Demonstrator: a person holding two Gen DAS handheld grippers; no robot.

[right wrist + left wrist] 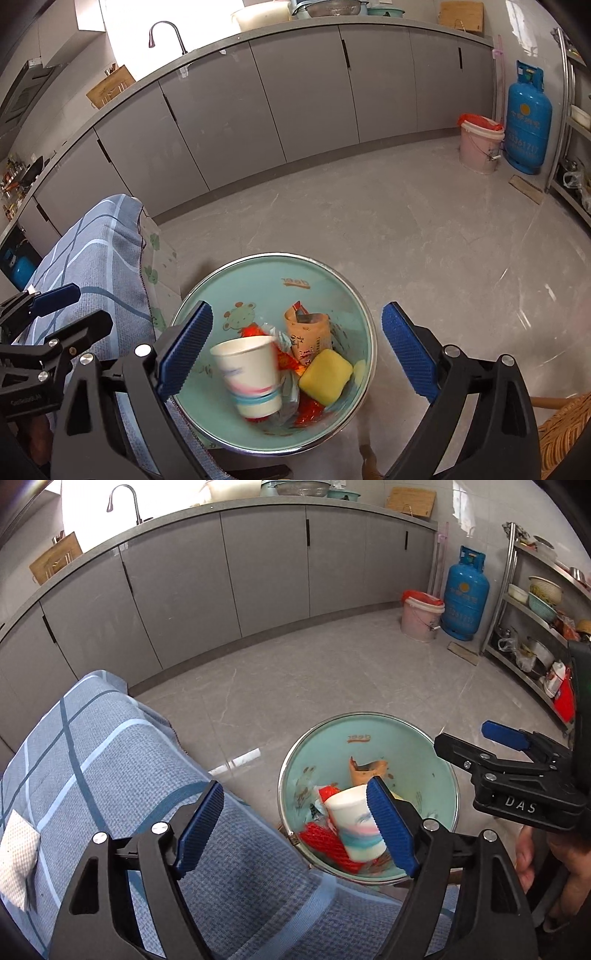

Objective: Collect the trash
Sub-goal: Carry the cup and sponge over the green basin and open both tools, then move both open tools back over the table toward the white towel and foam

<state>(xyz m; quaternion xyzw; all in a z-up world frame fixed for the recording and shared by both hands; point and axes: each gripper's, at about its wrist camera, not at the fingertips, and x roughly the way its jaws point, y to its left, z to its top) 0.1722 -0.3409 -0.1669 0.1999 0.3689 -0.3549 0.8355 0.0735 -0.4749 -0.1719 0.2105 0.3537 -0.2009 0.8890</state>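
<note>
Both grippers gape empty: left gripper (295,830), right gripper (297,350). Paper cup (251,376) blurred below right gripper inside the trash basin (258,269), with yellow sponge (325,376). Risk: cup bouncing out over the rim; tissue (16,853) on cloth left uncollected.

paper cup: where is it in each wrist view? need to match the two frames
Left wrist: paper cup sits lower centre-right, inside the teal bin, partly behind the left gripper's right finger.
Right wrist: paper cup sits lower centre, in the bin, left of the yellow sponge.
Shared landmark: the blue gas cylinder at the far wall.
</note>
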